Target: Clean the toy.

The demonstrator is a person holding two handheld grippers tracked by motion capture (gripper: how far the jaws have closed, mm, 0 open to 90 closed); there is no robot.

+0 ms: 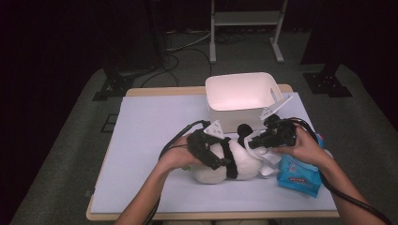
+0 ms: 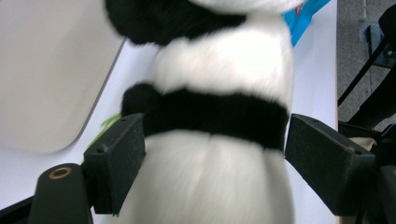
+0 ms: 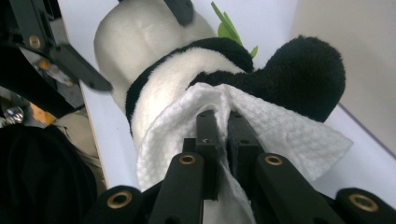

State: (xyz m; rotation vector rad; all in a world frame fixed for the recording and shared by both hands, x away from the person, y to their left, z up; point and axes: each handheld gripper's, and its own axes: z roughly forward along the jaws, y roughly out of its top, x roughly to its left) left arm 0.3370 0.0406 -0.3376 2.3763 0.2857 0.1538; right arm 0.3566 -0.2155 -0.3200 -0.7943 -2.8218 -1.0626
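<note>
Right tongs (image 3: 223, 122) clamp a white wipe (image 3: 280, 133) hiding the panda's (image 2: 219, 107) face; left tongs (image 2: 212, 154) straddle its body, apart.

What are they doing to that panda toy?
A person is cleaning a plush panda that lies on the table. The left gripper has its fingers around the panda's middle, though I can't tell if they squeeze it. The right gripper pinches a white wipe and presses it on the panda. A blue wipe pack and a white bin sit nearby.
</note>
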